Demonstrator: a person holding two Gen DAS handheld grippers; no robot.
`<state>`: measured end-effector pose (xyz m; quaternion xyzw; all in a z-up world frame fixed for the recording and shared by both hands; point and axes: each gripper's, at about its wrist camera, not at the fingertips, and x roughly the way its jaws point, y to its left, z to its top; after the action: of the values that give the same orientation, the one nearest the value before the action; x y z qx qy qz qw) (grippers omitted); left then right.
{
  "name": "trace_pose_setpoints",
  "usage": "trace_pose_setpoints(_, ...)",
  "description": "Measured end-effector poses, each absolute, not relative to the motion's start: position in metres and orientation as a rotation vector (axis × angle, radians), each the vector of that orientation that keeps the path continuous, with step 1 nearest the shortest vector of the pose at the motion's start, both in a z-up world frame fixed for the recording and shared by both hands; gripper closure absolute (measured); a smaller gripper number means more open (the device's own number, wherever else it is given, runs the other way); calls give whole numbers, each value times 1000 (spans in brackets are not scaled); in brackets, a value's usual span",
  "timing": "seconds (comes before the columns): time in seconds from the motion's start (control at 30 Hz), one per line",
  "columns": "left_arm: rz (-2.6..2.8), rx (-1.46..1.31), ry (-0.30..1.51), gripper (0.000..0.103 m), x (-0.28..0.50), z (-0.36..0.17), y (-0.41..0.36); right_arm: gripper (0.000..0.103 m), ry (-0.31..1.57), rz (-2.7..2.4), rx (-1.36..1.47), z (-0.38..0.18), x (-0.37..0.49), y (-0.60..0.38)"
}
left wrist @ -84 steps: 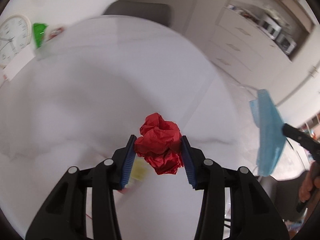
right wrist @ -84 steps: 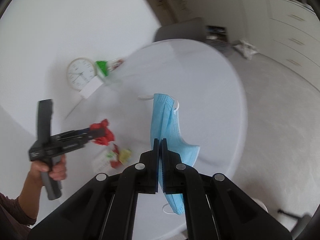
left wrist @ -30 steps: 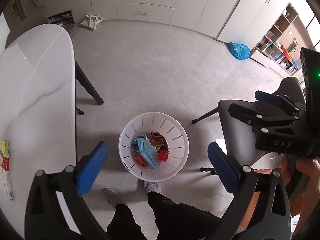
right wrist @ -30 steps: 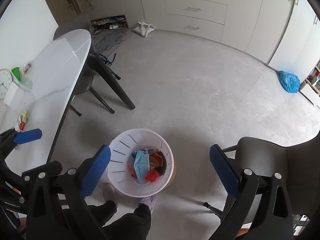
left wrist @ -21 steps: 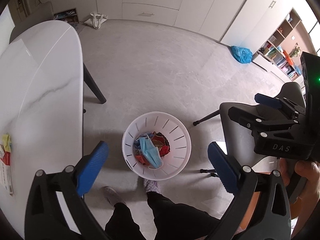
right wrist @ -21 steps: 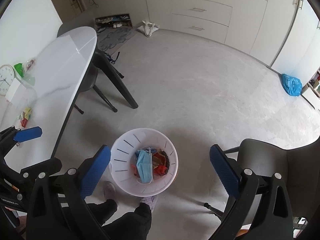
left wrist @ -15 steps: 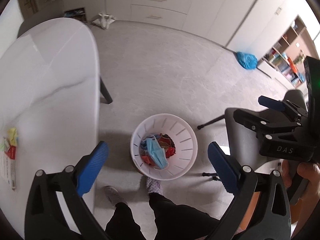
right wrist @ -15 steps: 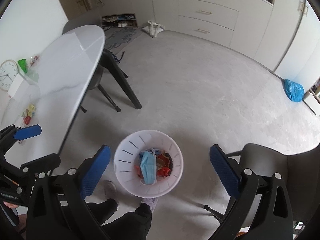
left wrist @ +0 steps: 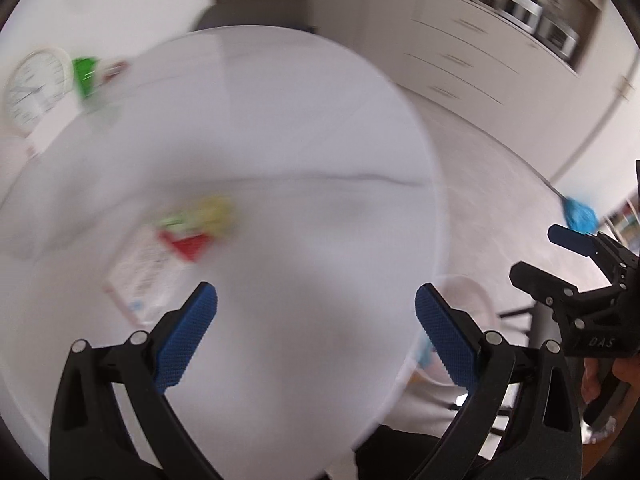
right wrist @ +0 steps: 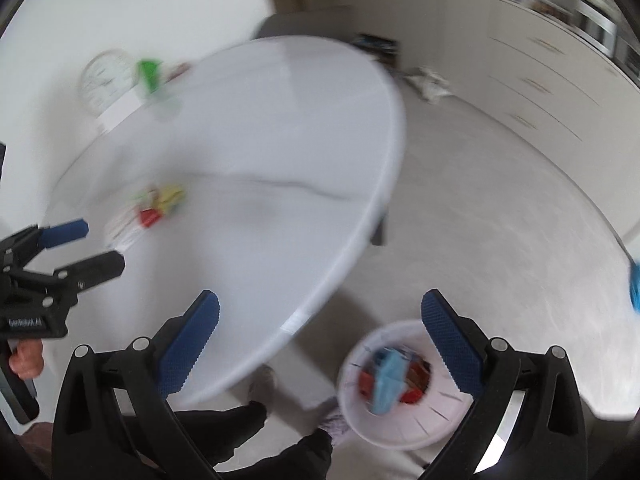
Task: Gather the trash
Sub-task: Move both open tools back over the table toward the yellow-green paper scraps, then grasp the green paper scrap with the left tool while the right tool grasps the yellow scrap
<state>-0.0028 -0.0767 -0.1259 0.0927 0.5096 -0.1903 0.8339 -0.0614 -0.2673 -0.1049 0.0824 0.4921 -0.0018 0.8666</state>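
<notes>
Claws are both spread wide with nothing in them: the left claw (left wrist: 316, 324) hangs over the white marble-look counter (left wrist: 280, 140), and the right claw (right wrist: 320, 332) sits out past the counter's edge, over the floor. Everything is pretty motion-blurred, so the fine detail is mushy. Leftover trash on the counter is a small cluster just ahead and left of the left claw: a flat white wrapper (left wrist: 140, 270) with print on it, a red scrap (left wrist: 186, 246) touching its far end, and something yellow-green (left wrist: 208, 216) right beside that; the same pile shows up in the right wrist view, far over on the left. Down on the floor near the counter's edge is the white slotted bin (right wrist: 400, 392), which holds a blue face mask (right wrist: 388, 380) lying on top of red and orange bits. The person's dark trouser legs (right wrist: 256, 432) and a shoe are right next to the bin. At the far end of the counter, against the wall, there's a white clock (left wrist: 34, 86) and a green thing (left wrist: 86, 74) too blurry to identify. A blue bag (left wrist: 580, 214) sits on the floor way off by the cabinets.
</notes>
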Motion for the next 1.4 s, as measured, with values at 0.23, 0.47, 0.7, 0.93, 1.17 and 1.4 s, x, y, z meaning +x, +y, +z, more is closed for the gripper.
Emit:
trace_pose_setpoints(0.23, -278, 138, 1080, 8, 50, -148, -9, 3, 1030, 154, 56, -106, -4, -190)
trace_pose_setpoints(0.47, -283, 119, 1111, 14, 100, -187, 2, 3, 1065, 171, 25, -113, 26, -164)
trace_pose_setpoints(0.7, -302, 113, 1182, 55, 129, -224, -9, 3, 1112, 164, 49, -125, 45, -165)
trace_pose_setpoints(0.93, -302, 52, 1169, 72, 131, -221, -1, 3, 1120, 231, 3, -136, 66, -146)
trace_pose_setpoints(1.17, -254, -35, 1123, 72, 126, -189, 33, 19, 1130, 294, 68, -164, 114, -114)
trace_pose_setpoints(1.4, -195, -71, 1120, 72, 111, -174, 63, 37, 1196, 221, 82, -189, 148, -89)
